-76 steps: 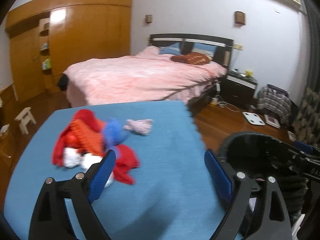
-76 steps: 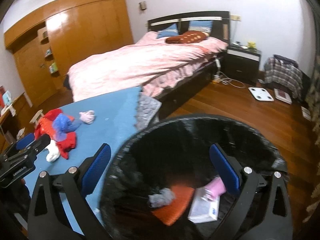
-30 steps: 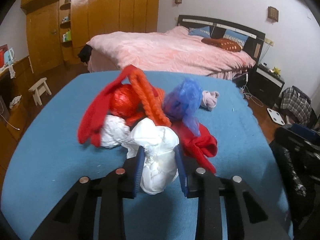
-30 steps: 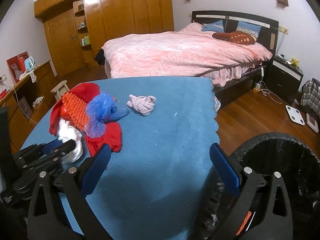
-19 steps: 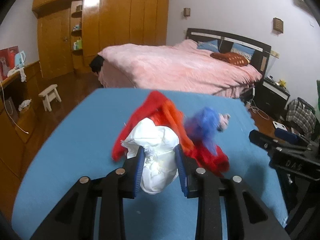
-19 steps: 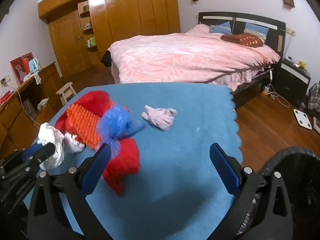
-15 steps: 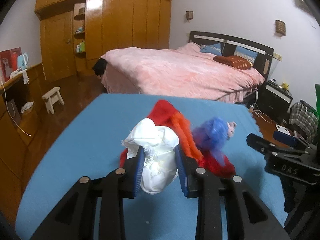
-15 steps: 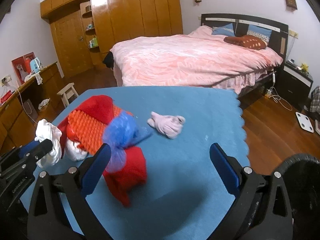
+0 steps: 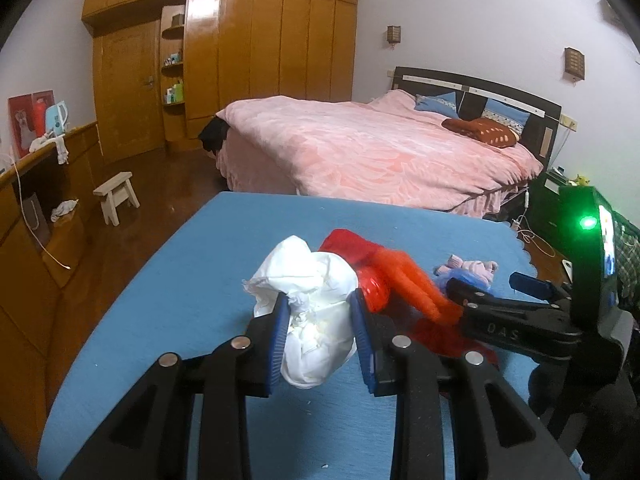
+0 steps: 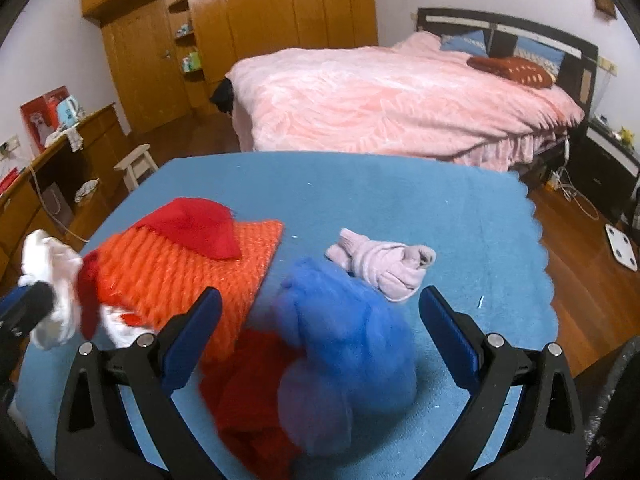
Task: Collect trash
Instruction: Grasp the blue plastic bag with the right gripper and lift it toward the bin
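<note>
One white paper wad (image 9: 308,312) is clamped in your left jaws, while your right jaws gape empty around the blue bag (image 10: 344,328), with orange mesh (image 10: 180,272), red scraps (image 10: 248,396) and a pink sock (image 10: 384,264) beyond on the counter (image 10: 400,196).

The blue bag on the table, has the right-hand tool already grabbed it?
No, the right gripper's fingers stand wide apart either side of the blue bag, not pressing it.

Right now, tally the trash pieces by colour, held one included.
White: 2, white wad in left gripper, white scrap beside orange mesh
Orange: 1, orange mesh
Red: 2, red cloth, red heap, possibly joined
Blue: 1, blue bag
Pink: 1, pale pink bundle
Total: 7
</note>
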Action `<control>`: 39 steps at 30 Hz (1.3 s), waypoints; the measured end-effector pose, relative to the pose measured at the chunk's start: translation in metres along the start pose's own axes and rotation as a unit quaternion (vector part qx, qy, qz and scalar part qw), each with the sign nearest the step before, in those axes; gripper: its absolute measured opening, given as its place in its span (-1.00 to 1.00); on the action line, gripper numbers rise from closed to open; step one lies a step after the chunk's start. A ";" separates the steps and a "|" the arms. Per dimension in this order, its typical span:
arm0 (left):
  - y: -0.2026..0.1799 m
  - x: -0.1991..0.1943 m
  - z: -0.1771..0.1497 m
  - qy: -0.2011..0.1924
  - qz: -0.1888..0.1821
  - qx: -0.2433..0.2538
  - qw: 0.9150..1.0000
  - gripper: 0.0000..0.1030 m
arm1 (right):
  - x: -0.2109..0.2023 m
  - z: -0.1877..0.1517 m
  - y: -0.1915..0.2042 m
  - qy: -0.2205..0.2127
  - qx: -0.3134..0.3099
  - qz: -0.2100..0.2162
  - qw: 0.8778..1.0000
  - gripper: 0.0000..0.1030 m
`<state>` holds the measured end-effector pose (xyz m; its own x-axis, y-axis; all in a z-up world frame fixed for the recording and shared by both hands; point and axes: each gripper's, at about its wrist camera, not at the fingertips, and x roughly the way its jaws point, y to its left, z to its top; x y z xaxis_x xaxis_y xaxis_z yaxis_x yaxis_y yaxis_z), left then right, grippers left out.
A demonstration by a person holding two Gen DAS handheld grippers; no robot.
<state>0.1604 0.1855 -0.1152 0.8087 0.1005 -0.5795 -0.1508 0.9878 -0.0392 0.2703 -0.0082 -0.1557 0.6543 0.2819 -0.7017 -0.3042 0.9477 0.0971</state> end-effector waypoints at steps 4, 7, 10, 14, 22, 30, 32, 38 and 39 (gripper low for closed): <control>0.002 0.004 -0.003 0.003 0.001 -0.002 1.000 -0.40 | 0.003 -0.003 -0.004 0.002 0.001 -0.008 1.000 0.86; 0.002 0.006 -0.003 0.006 0.001 -0.006 1.000 -0.40 | 0.006 -0.005 -0.005 0.008 0.001 -0.015 1.000 0.86; 0.000 0.007 -0.003 0.006 -0.001 -0.004 1.000 -0.40 | 0.010 -0.011 -0.007 0.021 0.001 -0.016 1.000 0.76; -0.001 0.007 -0.004 0.007 -0.002 -0.004 1.000 -0.40 | 0.015 -0.016 -0.008 0.041 0.002 0.008 0.999 0.22; -0.002 -0.001 -0.005 0.001 -0.006 -0.005 1.000 -0.40 | -0.021 -0.013 -0.009 0.005 0.005 0.027 1.000 0.06; -0.021 -0.019 -0.001 -0.014 -0.017 0.011 1.000 -0.40 | -0.070 -0.009 -0.018 -0.035 0.010 0.033 0.999 0.06; -0.027 -0.024 0.000 -0.017 -0.022 0.014 1.000 -0.40 | -0.079 -0.008 -0.021 -0.040 0.012 0.035 0.999 0.06; -0.047 -0.037 0.002 -0.025 -0.038 0.021 0.999 -0.40 | -0.107 -0.010 -0.032 -0.055 0.023 0.034 0.998 0.07; -0.050 -0.038 0.002 -0.026 -0.040 0.022 0.999 -0.40 | -0.113 -0.010 -0.035 -0.059 0.024 0.032 0.997 0.07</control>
<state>0.1381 0.1330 -0.0893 0.8454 0.0259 -0.5336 -0.0606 0.9970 -0.0478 0.2002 -0.0746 -0.0869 0.7120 0.3558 -0.6054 -0.3164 0.9322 0.1758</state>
